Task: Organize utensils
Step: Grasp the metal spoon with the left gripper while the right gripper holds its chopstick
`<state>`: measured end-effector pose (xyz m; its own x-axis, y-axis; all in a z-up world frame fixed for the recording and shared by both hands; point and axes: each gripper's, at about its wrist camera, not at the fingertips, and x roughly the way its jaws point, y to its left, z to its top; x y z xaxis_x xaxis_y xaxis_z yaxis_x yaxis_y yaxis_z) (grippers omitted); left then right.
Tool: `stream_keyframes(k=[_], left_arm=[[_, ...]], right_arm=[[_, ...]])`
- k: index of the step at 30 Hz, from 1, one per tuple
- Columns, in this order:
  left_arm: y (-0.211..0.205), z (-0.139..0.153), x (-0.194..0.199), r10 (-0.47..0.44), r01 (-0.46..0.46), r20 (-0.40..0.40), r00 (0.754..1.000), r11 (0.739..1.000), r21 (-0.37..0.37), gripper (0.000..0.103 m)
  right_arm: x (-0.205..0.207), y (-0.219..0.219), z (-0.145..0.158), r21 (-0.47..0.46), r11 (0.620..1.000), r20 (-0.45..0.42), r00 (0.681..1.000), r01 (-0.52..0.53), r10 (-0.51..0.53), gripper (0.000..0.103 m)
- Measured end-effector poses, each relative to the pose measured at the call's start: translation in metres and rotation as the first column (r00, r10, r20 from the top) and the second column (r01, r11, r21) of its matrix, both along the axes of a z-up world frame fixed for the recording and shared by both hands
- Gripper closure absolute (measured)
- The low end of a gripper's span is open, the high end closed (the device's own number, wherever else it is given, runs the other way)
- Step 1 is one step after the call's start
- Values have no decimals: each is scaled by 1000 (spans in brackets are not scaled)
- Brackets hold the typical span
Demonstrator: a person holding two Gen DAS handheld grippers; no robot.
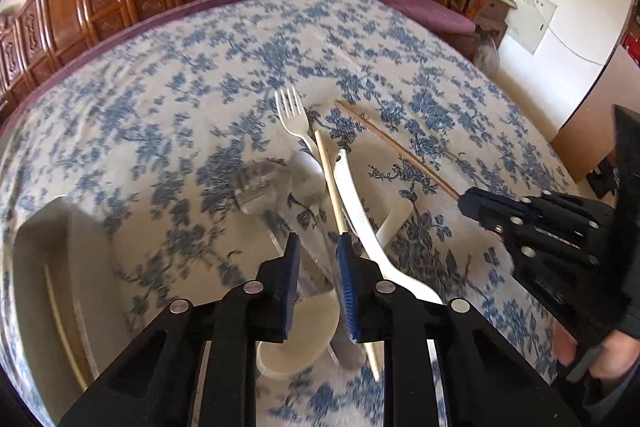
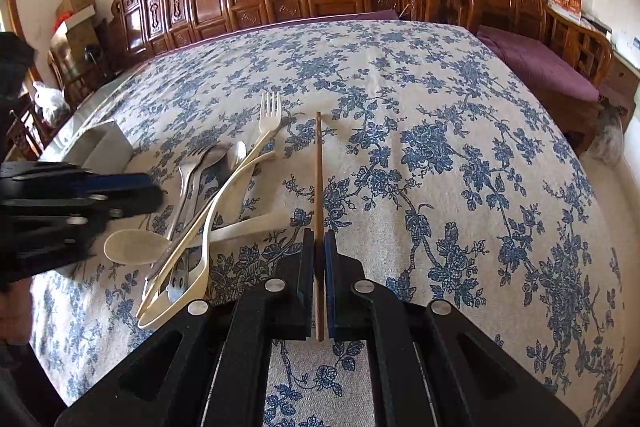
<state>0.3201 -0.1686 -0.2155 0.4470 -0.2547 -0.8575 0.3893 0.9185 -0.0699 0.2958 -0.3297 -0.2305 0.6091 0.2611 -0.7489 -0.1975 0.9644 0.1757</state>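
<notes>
Left tool [image 1: 318, 247] hangs over the utensil pile, pads [image 1: 347, 267] partly apart and pressing on nothing; a pale chopstick [image 1: 330, 179] and a white spoon handle [image 1: 356, 195] run just beside its right pad. The white fork [image 2: 269, 115], metal forks [image 2: 192, 167] and cream spoon [image 2: 134, 247] lie heaped on the floral counter [image 2: 440, 107]. A grey holder [image 2: 104, 143] stands behind the pile. Right tool [image 2: 319, 251] is pressed together, pinching a brown chopstick [image 2: 319, 167] that points away from the camera, right of the pile.

Black claws [image 1: 316, 259] with blue pads, silver rivets.
</notes>
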Motion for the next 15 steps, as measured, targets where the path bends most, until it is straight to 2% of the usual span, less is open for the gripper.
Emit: stream_keyframes(k=[6, 11, 15], left_arm=[[-8, -22, 20, 22, -20, -52, 998, 1000, 22, 93], [-13, -21, 25, 20, -18, -51, 998, 999, 45, 93], [-22, -24, 29, -2, 9, -85, 996, 997, 75, 93]], right_arm=[[2, -6, 0, 30, 1000, -4, 1000, 5, -5, 97], [3, -4, 1, 53, 999, -4, 1000, 0, 0, 97], [2, -2, 2, 61, 998, -2, 1000, -4, 4, 97]])
